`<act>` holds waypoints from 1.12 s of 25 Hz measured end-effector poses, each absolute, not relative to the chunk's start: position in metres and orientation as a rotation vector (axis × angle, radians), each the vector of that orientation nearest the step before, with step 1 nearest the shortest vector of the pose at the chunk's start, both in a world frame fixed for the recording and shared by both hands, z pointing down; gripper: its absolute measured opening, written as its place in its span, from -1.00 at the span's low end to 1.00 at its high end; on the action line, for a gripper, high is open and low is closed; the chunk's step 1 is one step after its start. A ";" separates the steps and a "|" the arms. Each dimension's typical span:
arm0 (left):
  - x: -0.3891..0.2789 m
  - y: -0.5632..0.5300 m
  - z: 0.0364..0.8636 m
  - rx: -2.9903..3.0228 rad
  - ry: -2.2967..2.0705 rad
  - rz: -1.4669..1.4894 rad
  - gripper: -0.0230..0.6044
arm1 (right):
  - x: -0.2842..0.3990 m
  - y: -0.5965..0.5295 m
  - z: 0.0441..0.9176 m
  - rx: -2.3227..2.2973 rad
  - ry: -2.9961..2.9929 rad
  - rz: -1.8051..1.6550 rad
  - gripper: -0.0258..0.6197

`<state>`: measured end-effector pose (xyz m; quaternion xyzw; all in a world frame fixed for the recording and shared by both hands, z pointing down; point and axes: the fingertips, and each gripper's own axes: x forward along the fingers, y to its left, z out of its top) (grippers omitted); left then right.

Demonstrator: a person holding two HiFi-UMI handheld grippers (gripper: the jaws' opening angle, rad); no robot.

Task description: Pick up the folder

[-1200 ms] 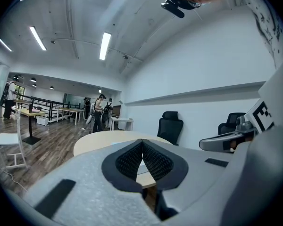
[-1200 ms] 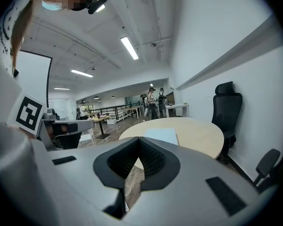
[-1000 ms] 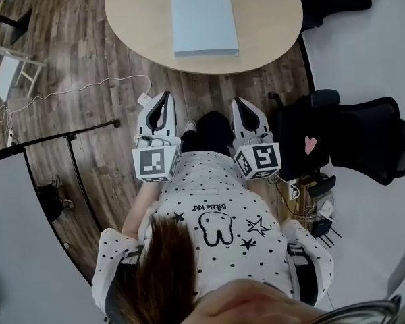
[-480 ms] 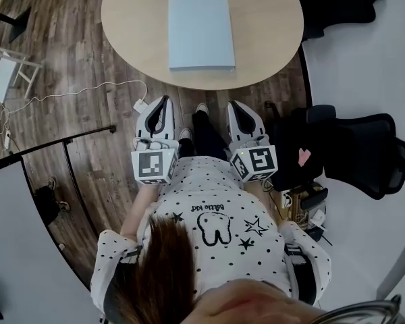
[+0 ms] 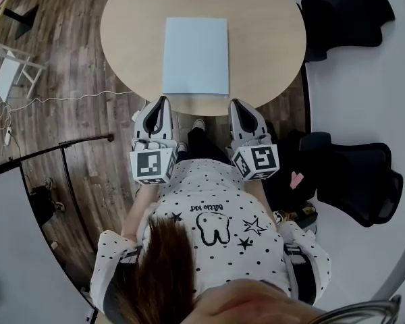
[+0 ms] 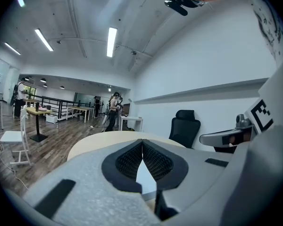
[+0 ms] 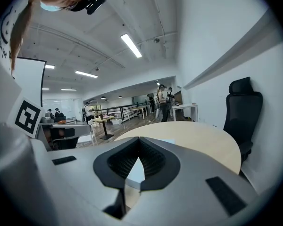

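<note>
White polka-dot shirt (image 5: 219, 245); grey left claw (image 5: 163, 100), right claw (image 5: 235, 102), black pads (image 6: 127, 160).

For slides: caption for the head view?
Person at a round table, left gripper and right gripper shut, facing the folder.

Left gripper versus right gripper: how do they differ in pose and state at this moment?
The left gripper points toward the folder's near left corner; the right gripper toward its near right corner. The left gripper's marker cube shows a different pattern from the right gripper's. Shared: both are shut, empty, at the table's near edge.
</note>
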<state>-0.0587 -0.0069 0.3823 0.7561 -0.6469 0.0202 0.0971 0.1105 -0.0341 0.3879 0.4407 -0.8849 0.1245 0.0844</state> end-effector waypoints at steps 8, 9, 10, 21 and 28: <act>-0.039 -0.043 0.378 2.231 -1.954 0.039 -0.87 | 0.130 -0.072 0.387 1.287 -2.664 0.357 -0.91; -0.036 -0.046 0.379 2.232 -1.959 0.036 -0.87 | 0.133 -0.075 0.388 1.287 -2.666 0.354 -0.91; -0.033 -0.048 0.379 2.231 -1.964 0.033 -0.87 | 0.136 -0.078 0.389 1.285 -2.667 0.354 -0.90; -0.030 -0.064 0.375 2.213 -2.007 0.046 -0.87 | 0.139 -0.095 0.393 1.230 -2.683 0.391 -0.90; -0.035 -0.080 0.379 2.212 -1.998 0.067 -0.87 | 0.134 -0.113 0.398 1.239 -2.677 0.419 -0.91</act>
